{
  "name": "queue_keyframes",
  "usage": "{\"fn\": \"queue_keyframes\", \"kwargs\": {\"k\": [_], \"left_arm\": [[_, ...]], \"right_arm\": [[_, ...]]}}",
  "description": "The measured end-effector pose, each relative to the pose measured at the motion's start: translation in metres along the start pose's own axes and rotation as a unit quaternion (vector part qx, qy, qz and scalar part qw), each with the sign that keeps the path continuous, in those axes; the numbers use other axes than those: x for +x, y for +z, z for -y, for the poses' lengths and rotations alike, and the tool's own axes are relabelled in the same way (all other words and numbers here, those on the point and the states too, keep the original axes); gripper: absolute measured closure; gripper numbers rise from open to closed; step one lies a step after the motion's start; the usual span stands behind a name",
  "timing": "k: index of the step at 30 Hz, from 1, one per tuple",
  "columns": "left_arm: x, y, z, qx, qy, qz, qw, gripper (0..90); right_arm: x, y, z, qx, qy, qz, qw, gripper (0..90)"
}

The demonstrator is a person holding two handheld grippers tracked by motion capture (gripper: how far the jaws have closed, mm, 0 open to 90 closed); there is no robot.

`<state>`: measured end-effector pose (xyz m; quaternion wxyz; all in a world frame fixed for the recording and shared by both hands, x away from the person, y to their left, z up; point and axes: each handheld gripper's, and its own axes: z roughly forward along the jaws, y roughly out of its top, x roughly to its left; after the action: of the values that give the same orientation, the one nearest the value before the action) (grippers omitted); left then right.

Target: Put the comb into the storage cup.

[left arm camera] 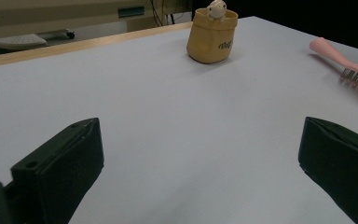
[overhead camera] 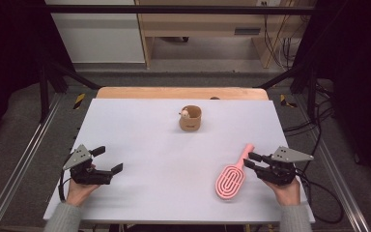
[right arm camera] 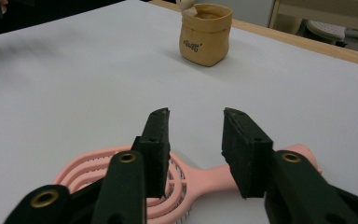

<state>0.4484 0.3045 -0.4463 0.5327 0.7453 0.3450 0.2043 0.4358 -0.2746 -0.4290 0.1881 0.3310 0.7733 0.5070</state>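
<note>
Pink plastic hairbrush (overhead camera: 232, 178) lies flat on the white worktop (overhead camera: 164, 159) at its near right, handle pointing away from the person. The right gripper (overhead camera: 249, 161) sits over the neck of the brush, where handle meets head, its jaws narrowed on either side but not pressing it; a gap shows in the right gripper view. The left gripper (overhead camera: 108, 159) rests at near left, jaws wide, nothing between them. A tan pouch-shaped cup (overhead camera: 190, 119) stands mid-worktop, farther back.
</note>
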Motion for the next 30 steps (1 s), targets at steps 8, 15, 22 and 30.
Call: {"fn": "queue_keyframes", "kwargs": {"k": [8, 15, 22, 30], "left_arm": [[0.000, 0.000, 0.000, 0.001, 0.001, 0.000, 1.0000, 0.0], [-0.001, 0.001, 0.000, 0.003, 0.002, -0.001, 1.0000, 0.0], [-0.001, 0.001, 0.000, 0.004, 0.002, -0.002, 1.0000, 0.0], [-0.001, 0.001, 0.000, 0.005, 0.003, -0.002, 1.0000, 0.0]], "right_arm": [[0.004, -0.002, 0.000, 0.019, -0.002, -0.004, 0.9998, 83.2], [0.006, -0.004, -0.001, 0.039, -0.005, -0.007, 0.9992, 90.0], [0.010, -0.004, 0.000, 0.062, -0.007, -0.027, 0.9977, 90.0], [0.013, -0.002, 0.007, 0.096, -0.017, -0.056, 0.9936, 90.0]]}}
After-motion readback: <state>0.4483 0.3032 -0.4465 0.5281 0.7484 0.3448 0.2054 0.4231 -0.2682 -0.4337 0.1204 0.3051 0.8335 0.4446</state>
